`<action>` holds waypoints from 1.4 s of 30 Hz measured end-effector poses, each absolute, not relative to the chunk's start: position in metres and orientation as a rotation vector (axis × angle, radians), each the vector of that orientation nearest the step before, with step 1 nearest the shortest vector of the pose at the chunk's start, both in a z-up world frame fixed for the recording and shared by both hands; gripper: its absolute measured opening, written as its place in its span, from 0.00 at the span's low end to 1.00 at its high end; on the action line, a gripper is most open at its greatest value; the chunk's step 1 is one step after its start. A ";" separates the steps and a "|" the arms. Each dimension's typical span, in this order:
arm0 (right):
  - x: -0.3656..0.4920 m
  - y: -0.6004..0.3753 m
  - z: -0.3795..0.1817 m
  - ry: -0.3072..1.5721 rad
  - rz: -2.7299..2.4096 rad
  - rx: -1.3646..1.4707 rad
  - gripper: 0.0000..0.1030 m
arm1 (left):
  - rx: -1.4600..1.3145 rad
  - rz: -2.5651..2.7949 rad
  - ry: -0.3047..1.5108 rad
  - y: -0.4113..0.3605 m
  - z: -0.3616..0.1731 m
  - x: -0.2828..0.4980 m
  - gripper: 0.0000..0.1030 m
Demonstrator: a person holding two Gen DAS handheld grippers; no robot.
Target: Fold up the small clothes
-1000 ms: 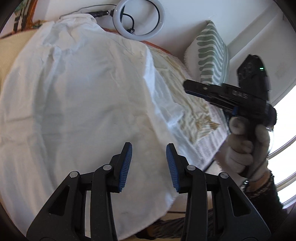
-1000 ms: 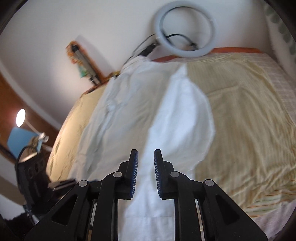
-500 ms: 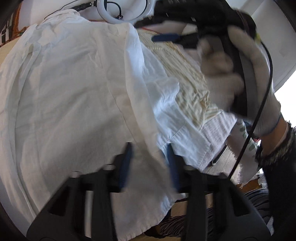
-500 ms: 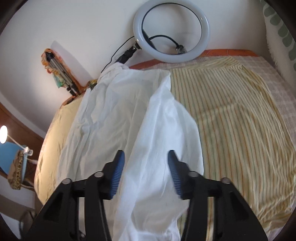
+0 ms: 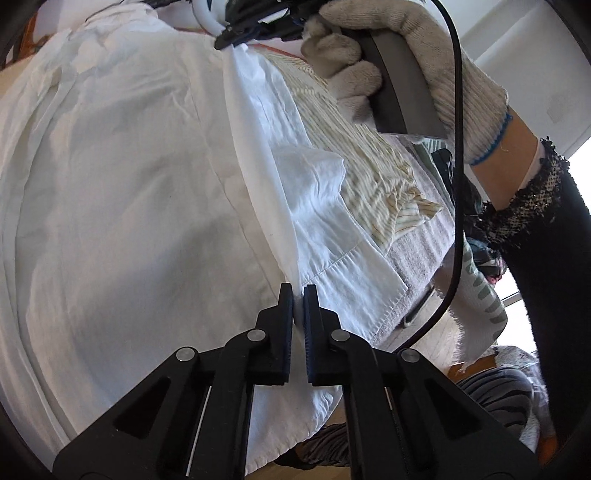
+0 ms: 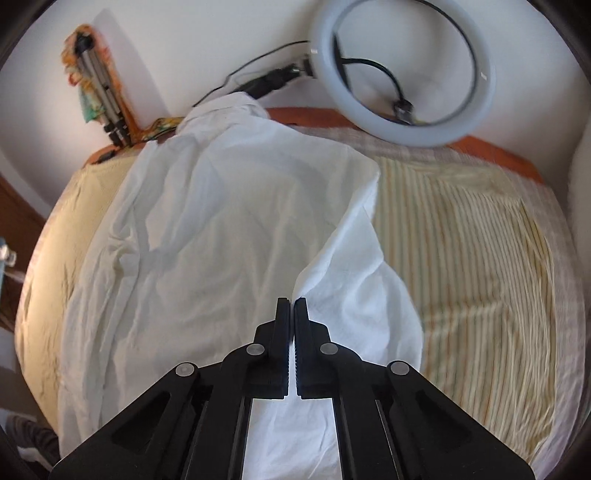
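Both grippers had closed since the earlier frames, when their jaws stood spread above the cloth. In the left wrist view, the left gripper (image 5: 298,291) was pressed together on a raised fold of the white shirt (image 5: 122,206), with the fabric edge caught between its blue-padded fingers (image 5: 309,314). From that pinch the fold ran as a taut ridge up to the right gripper (image 5: 236,35), which was clamped on the same fold at its far end and was held by a gloved right hand (image 5: 373,62). In the right wrist view, the right gripper (image 6: 294,302) showed its jaws nearly touching, with a peak of the white shirt (image 6: 221,221) pinched between them. The garment lay spread across the bed, over a yellow striped cloth (image 6: 472,258) that covered the right part of the mattress. Beyond the shirt, a ring light (image 6: 402,70) leaned against the white wall, and a folded tripod (image 6: 107,96) stood at the far left corner.
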State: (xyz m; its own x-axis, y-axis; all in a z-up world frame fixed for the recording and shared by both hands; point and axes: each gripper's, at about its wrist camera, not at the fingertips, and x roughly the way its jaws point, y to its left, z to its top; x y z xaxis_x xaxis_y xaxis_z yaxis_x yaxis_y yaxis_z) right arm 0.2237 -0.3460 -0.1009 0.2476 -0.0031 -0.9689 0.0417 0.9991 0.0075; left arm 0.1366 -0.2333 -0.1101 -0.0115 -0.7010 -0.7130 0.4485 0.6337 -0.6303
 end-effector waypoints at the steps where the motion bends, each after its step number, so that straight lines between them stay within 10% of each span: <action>1: 0.227 -0.341 -0.107 1.331 -0.022 0.012 0.01 | -0.248 -0.924 1.300 -0.233 -0.112 0.137 0.03; 11: 0.236 -0.330 -0.152 1.359 0.016 -0.028 0.02 | -0.239 -0.925 1.310 -0.236 -0.115 0.135 0.03; 16: 0.210 -0.367 -0.118 1.248 0.098 0.218 0.24 | -0.225 -0.930 1.302 -0.233 -0.109 0.133 0.03; 37: 0.016 -0.448 -0.055 1.191 -0.084 0.477 0.35 | -0.072 -0.995 1.109 -0.261 -0.054 0.107 0.04; 42: 0.000 -0.463 -0.046 1.146 -0.090 0.537 0.35 | -0.029 -1.017 1.123 -0.295 -0.062 0.089 0.35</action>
